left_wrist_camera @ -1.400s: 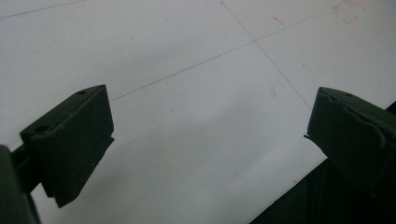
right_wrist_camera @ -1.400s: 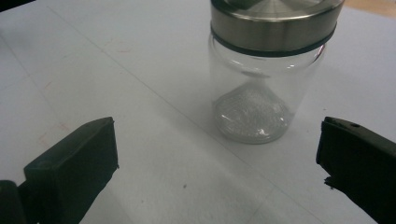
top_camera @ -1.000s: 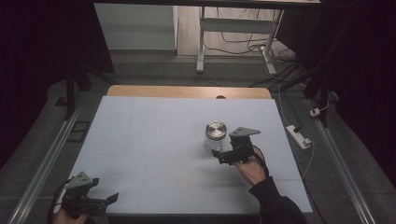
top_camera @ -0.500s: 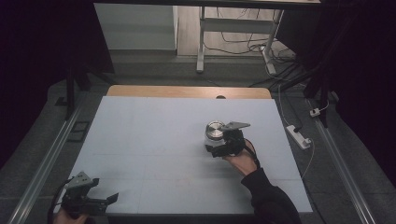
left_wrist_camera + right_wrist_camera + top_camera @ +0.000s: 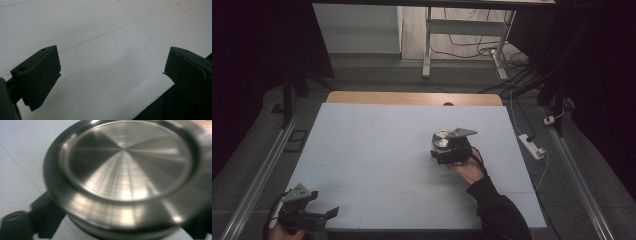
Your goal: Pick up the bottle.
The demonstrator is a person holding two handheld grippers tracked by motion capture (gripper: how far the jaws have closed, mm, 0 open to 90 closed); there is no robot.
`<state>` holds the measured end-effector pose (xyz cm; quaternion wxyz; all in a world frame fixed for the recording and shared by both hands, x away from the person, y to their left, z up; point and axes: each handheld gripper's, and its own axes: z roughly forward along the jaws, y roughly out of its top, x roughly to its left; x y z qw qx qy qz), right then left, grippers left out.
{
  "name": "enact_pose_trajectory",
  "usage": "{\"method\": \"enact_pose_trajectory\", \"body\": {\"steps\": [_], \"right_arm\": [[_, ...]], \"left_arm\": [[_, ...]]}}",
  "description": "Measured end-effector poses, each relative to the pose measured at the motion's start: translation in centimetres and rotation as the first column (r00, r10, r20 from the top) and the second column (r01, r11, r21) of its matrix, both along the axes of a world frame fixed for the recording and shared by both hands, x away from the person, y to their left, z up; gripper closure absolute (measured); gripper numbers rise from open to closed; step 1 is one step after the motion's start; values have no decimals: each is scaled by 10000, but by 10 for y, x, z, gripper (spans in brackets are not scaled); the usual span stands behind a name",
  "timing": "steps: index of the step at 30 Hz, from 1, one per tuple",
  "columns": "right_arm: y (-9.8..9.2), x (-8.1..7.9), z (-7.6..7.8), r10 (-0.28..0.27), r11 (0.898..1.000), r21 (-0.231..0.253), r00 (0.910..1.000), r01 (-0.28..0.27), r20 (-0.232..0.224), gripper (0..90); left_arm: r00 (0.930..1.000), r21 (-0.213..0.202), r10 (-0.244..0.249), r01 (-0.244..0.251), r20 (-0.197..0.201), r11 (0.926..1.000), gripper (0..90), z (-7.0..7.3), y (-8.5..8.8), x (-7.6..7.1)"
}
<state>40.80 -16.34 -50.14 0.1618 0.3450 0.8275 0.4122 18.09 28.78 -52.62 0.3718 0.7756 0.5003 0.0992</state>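
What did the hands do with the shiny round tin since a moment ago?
The right gripper slid left up to the shiny metal tin, and its jaws have just been closing, now clamped on the tin's sides. The tin stands where it stood. The left gripper waits open at the white table's near corner.

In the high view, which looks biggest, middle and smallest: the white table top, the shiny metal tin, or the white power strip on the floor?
1. White table top, by far the largest.
2. and 3. Metal tin and power strip: they look about alike, so unranked. The right gripper also covers part of the tin.
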Motion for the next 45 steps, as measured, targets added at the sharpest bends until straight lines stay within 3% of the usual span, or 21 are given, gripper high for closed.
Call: {"method": "enact_pose_trajectory", "body": {"steps": [11, 19, 35, 45], "right_arm": [[0, -2, 1, 33, 9998, -185, 9998, -29, 182, 144], [-2, -5, 7, 280, 9996, 72, 9994, -282, 221, 146], [6, -31, 27, 1181, 9929, 104, 9926, -1184, 279, 146], [17, -46, 31, 1653, 9861, 142, 9861, -1656, 187, 146]], "left_arm": [[10000, 12, -23, 23, -17, 10000, 12, 0, 0, 0], [10000, 9, -19, 19, -5, 10000, 12, 0, 0, 0], [10000, 27, -14, 14, -9, 10000, 12, 0, 0, 0], [10000, 37, -27, 28, -18, 10000, 12, 0, 0, 0]]}}
